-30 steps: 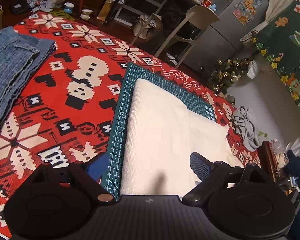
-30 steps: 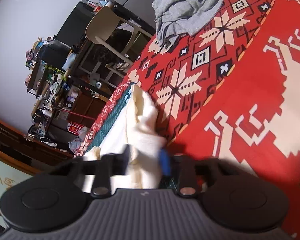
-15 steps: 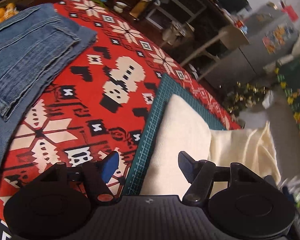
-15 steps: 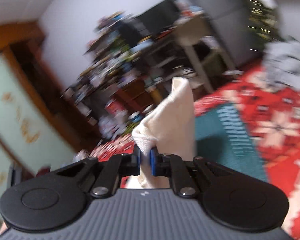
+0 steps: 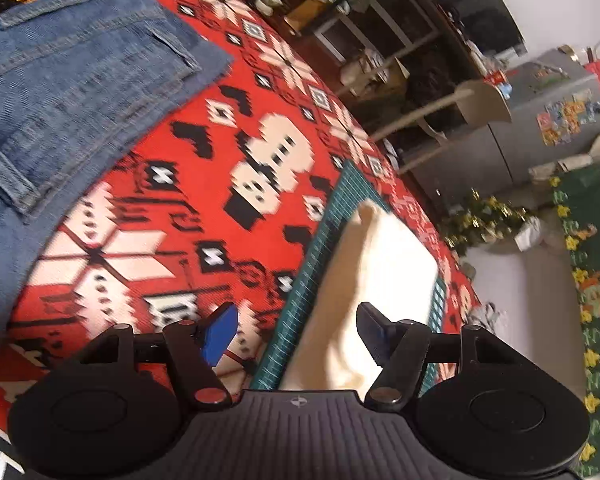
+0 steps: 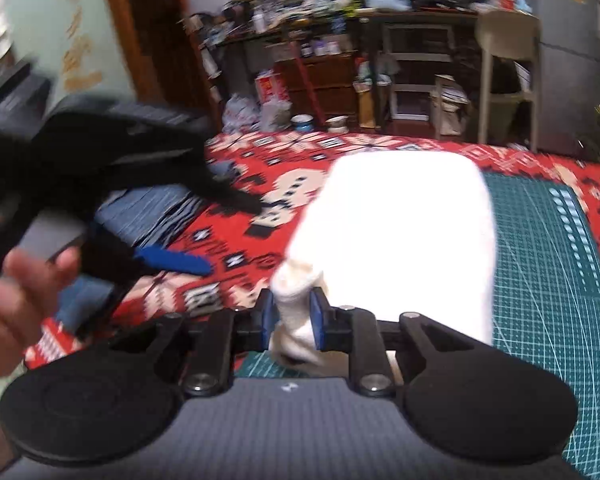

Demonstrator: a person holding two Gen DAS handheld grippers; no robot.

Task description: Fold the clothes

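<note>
A cream garment (image 6: 404,240) lies folded on a green cutting mat (image 6: 548,264), which rests on a red patterned cloth (image 5: 204,216) covering the work surface. The right gripper (image 6: 292,316) has a bunched corner of the cream garment between its blue pads; the jaws are opening, though the fabric appears pinched between them at this instant. The near end of the bunch drops behind the gripper body and cannot be followed. Glare washes out the garment's top surface, so its layers are hard to count.

The left gripper (image 5: 296,332) hangs over the mat's edge with its jaws well apart and nothing between them; its right finger stands above the cream fabric, and whether it touches is unclear. In the right wrist view that tool appears as a dark, motion-blurred shape at the left, gripped by a hand (image 6: 16,292) cut off by the frame edge.

Folded blue jeans (image 5: 68,92) sit well apart on the red cloth, partly out of frame. The shelves beyond are a blurred clutter.
</note>
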